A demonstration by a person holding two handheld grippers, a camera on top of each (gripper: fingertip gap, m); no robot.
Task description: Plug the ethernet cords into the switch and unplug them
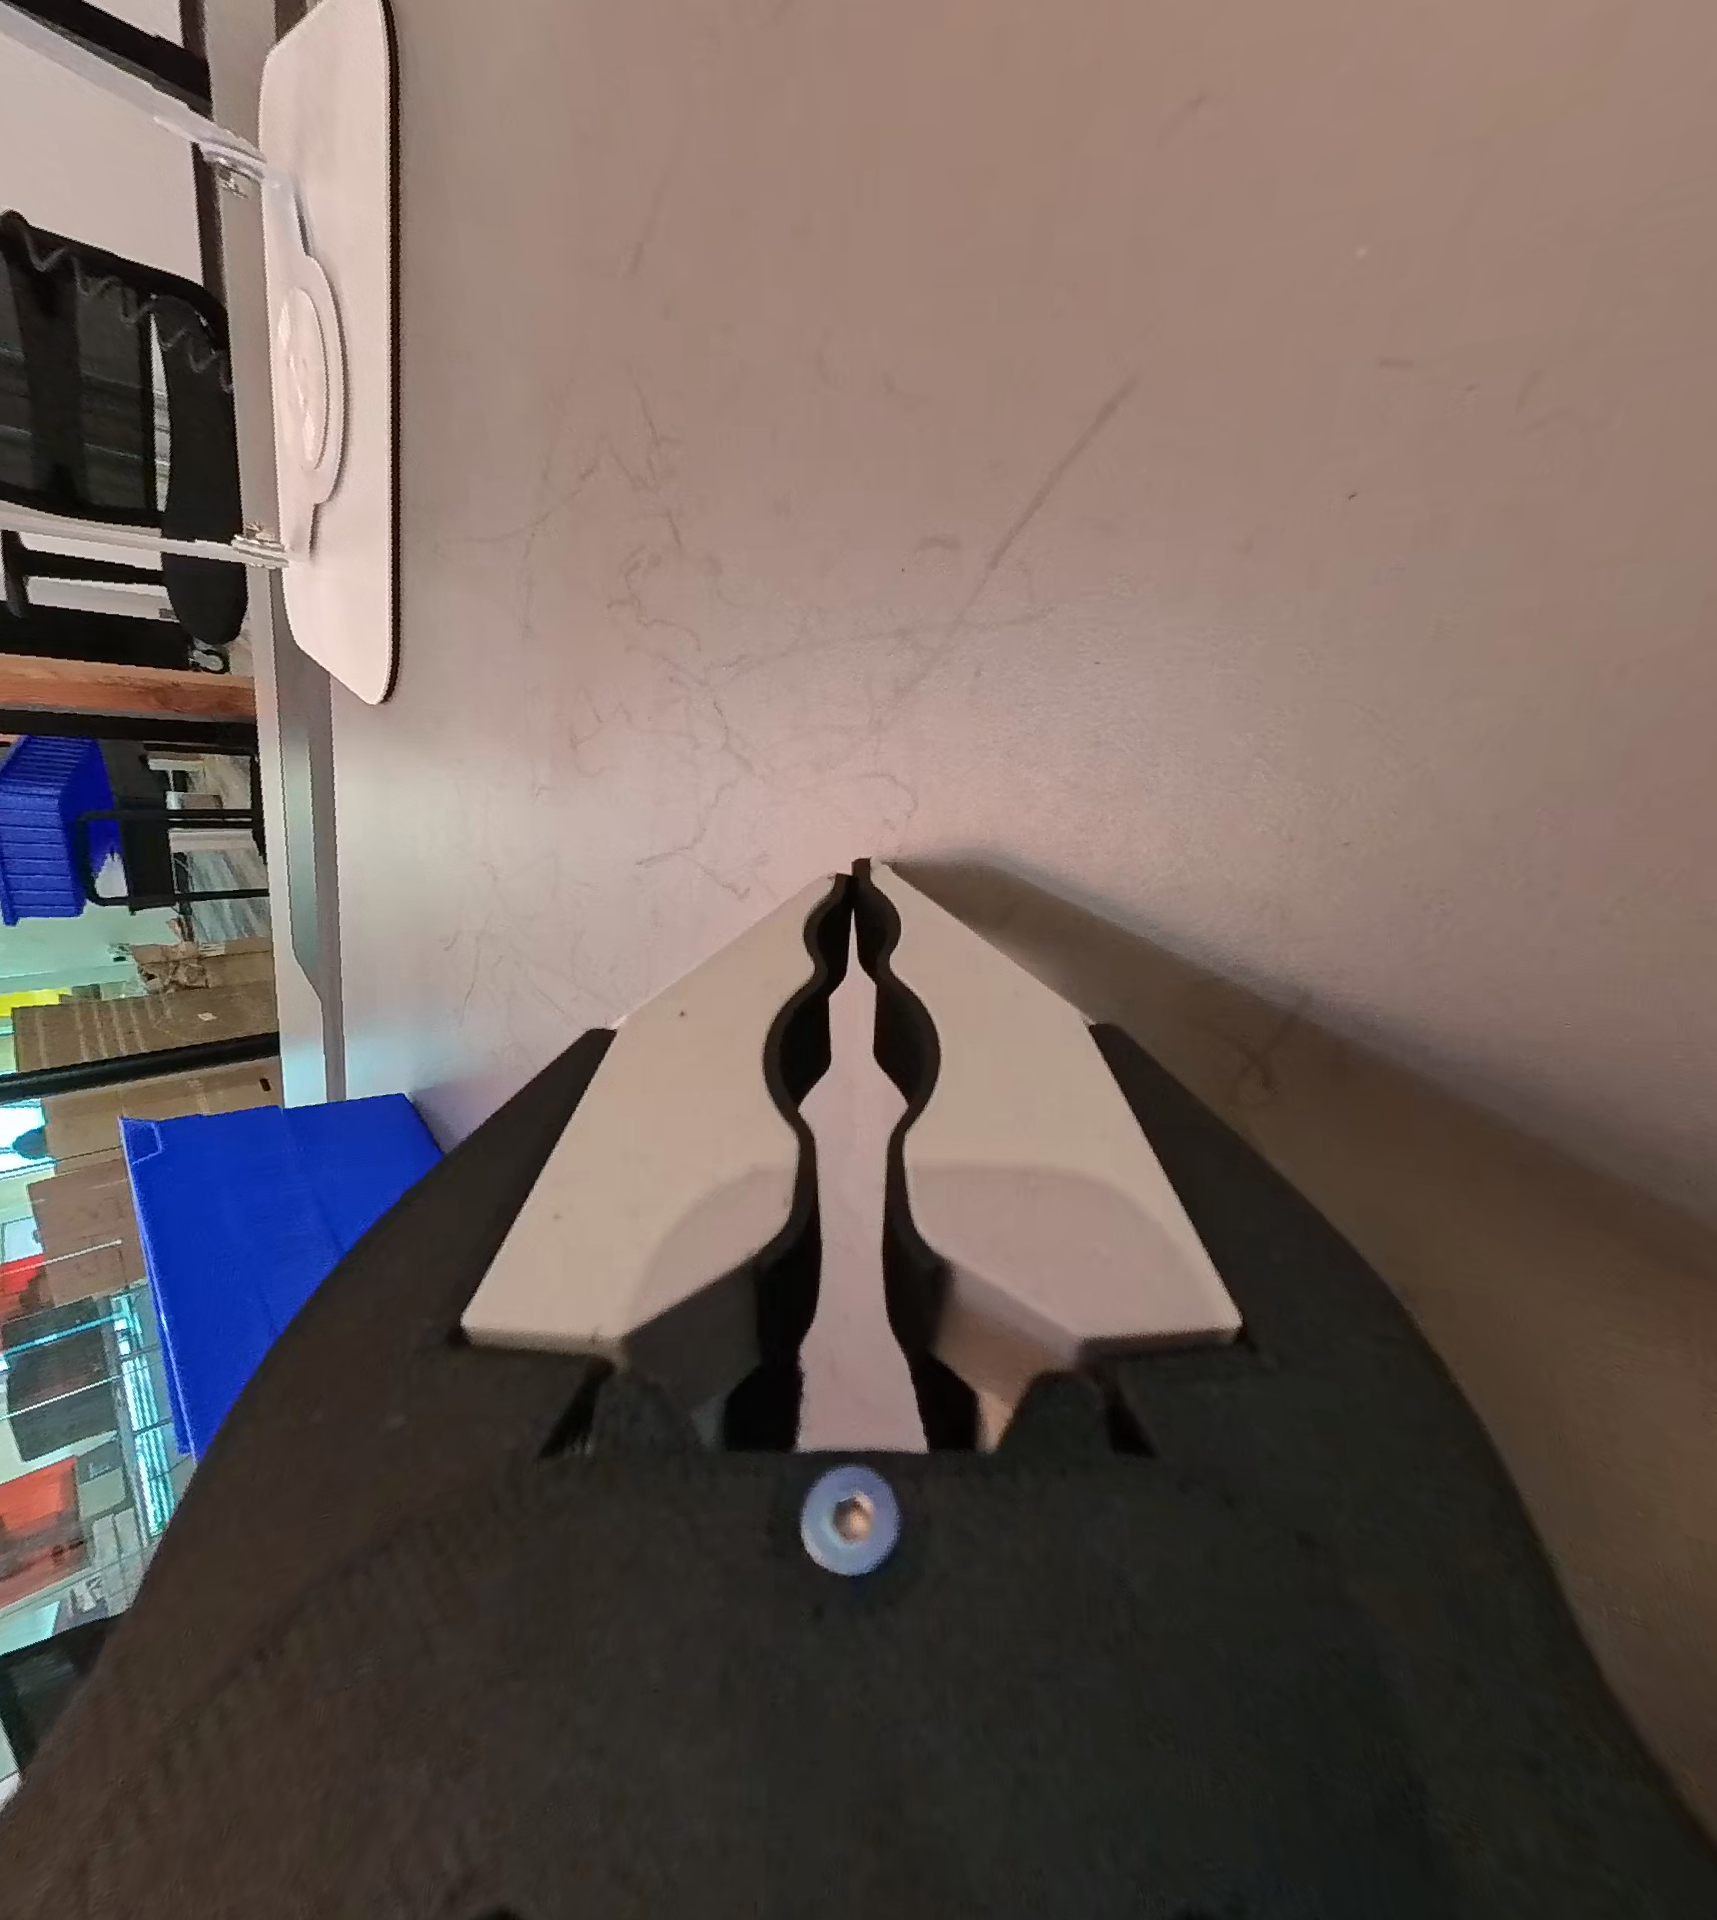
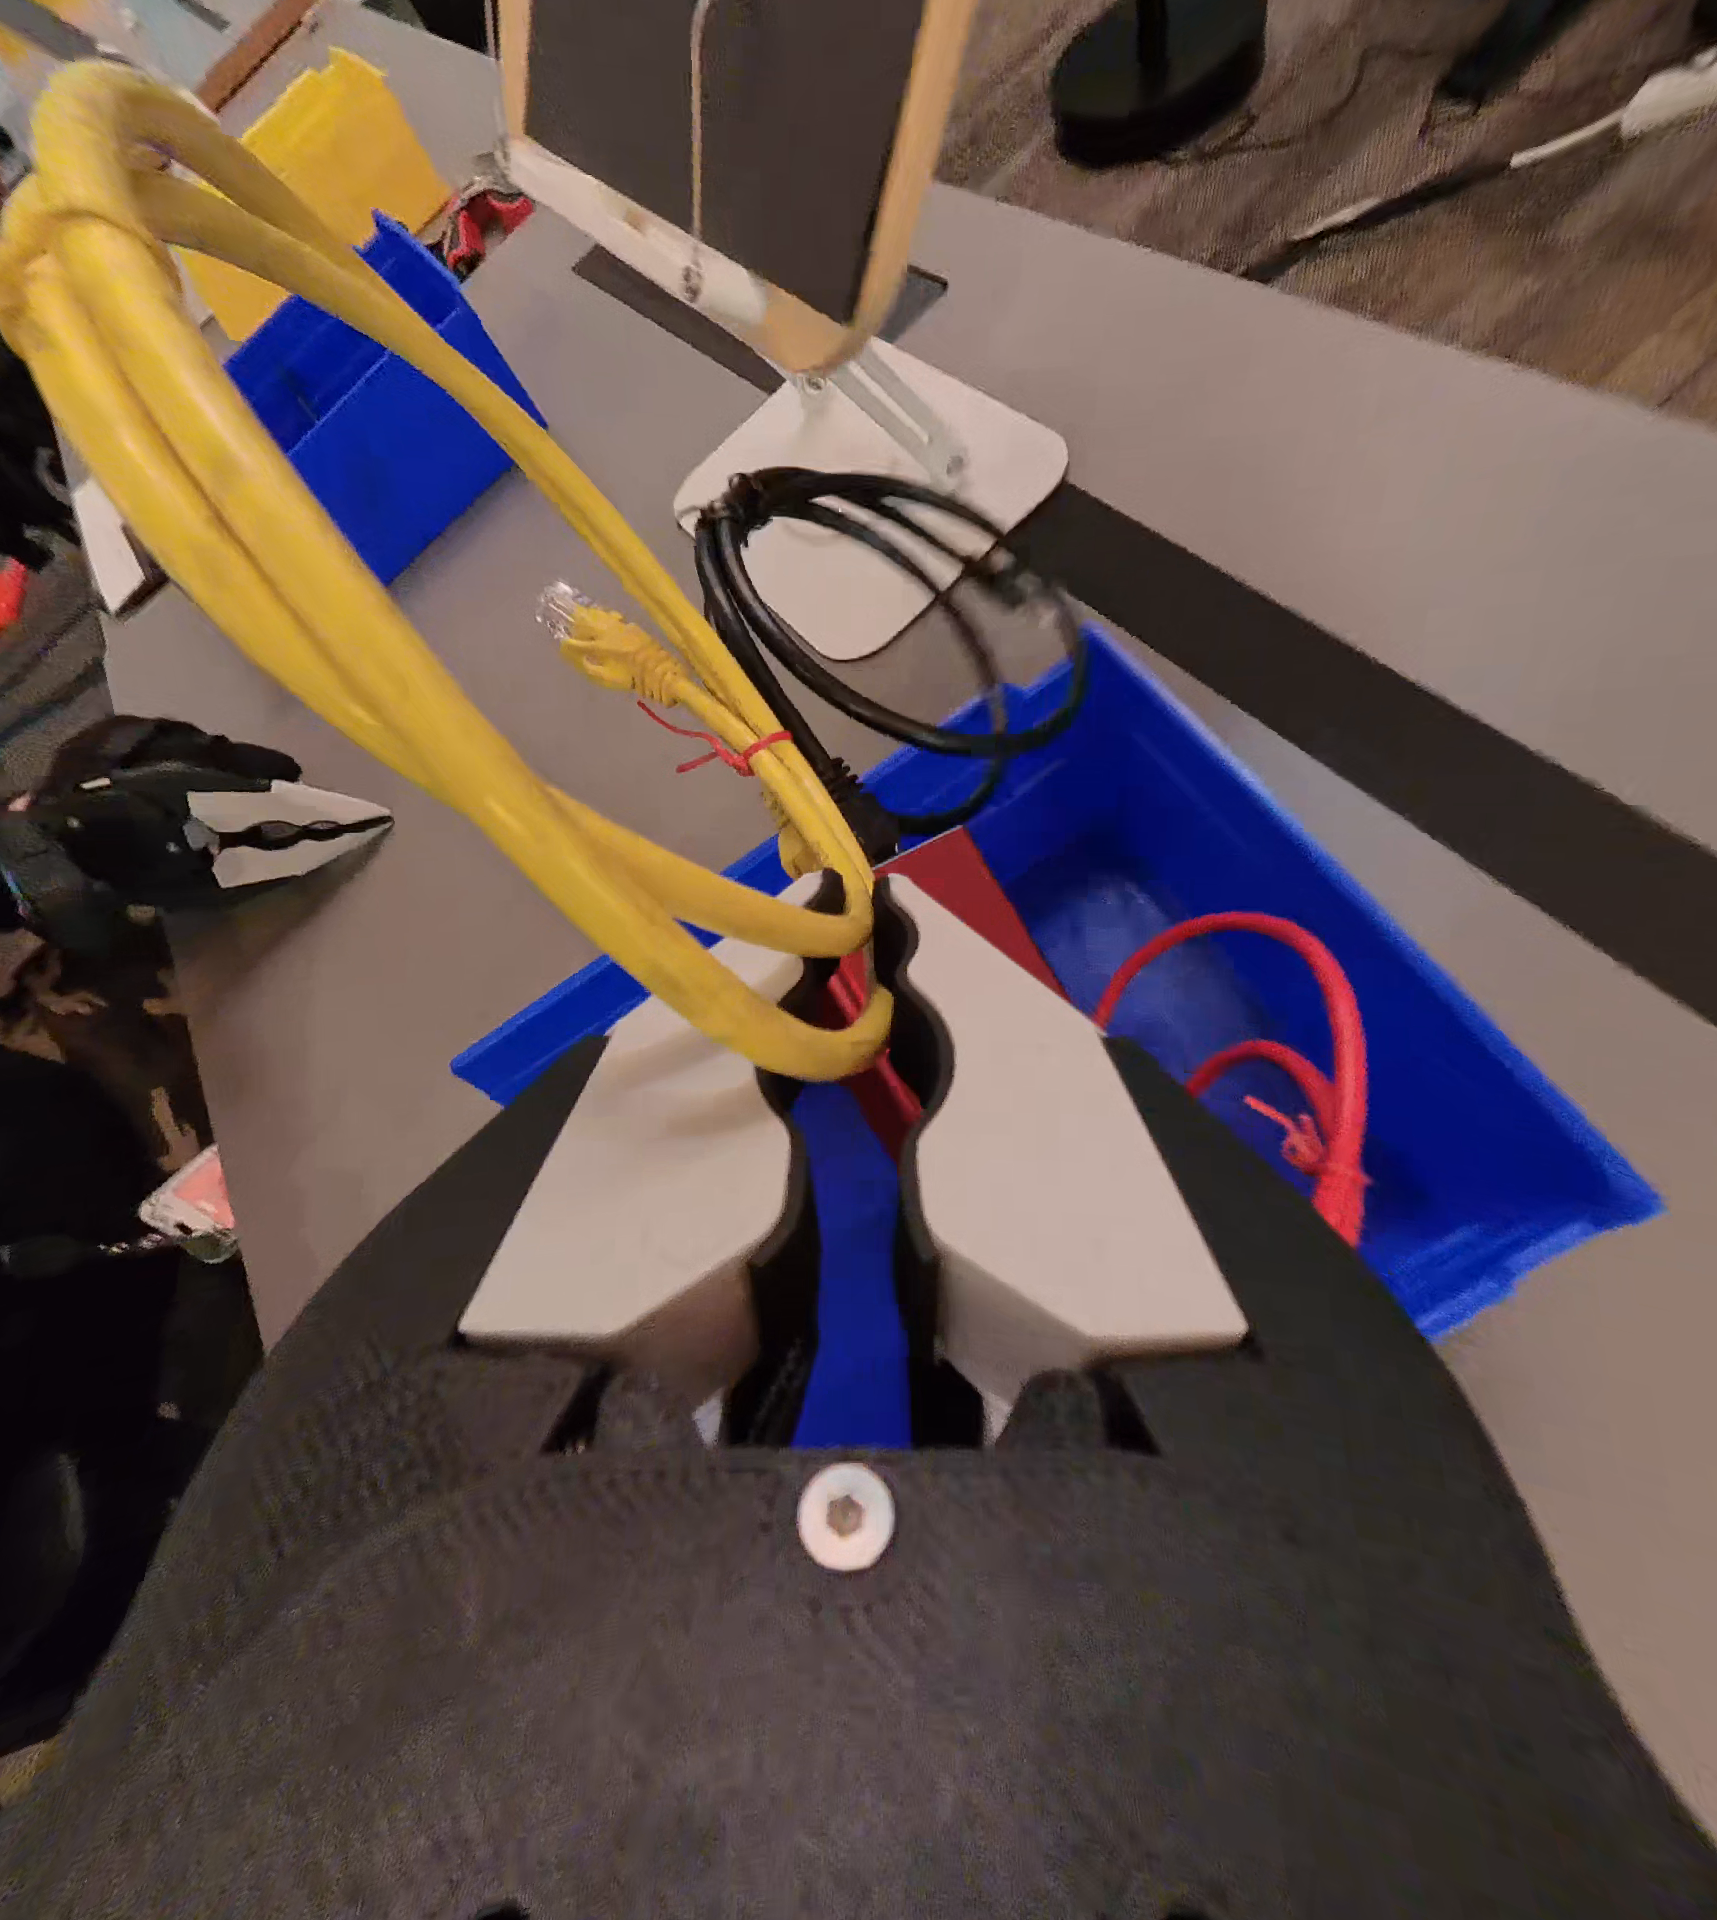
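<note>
Surface: grey tabletop [image 2: 1353, 540] with a dark strip running across it toward 4 o'clock; shelving and boxes stand beyond the edge in the left wrist view.

Right gripper [image 2: 859, 883]: closed onto cords at the tips; a loop of the yellow ethernet cord [image 2: 334, 623] and the black cord's plug end sit between the jaws. Holding them there seems meant to lift the bundles out of the bin together.

Yellow ethernet cord: coiled and tied, arcing up to 10 o'clock; its clear-tipped plug [image 2: 584, 623] hangs free near centre, with a thin red twist tie [image 2: 729, 748] around the strands.

Black ethernet cord [image 2: 885, 613]: small coiled loop at 12 o'clock from the gripper, raised over the bin.

Red ethernet cord [image 2: 1342, 1049]: lies coiled in the blue bin [image 2: 1519, 1122] at 3 o'clock, untouched.

Left gripper [image 1: 854, 873]: jaws pressed together, holding nothing, resting low over bare table; in the right wrist view it shows at 9 o'clock [image 2: 355, 826], apparently waiting.

White stand base [image 2: 989, 447]: at 12 o'clock, just behind the black coil.

Second blue bin [image 2: 366, 436]: at 11 o'clock, with a yellow bin [image 2: 345, 145] behind it.

Switch: not seen in either view, so plugging has likely not begun.

Writing: none readable; motion blur softens the cords.
</note>
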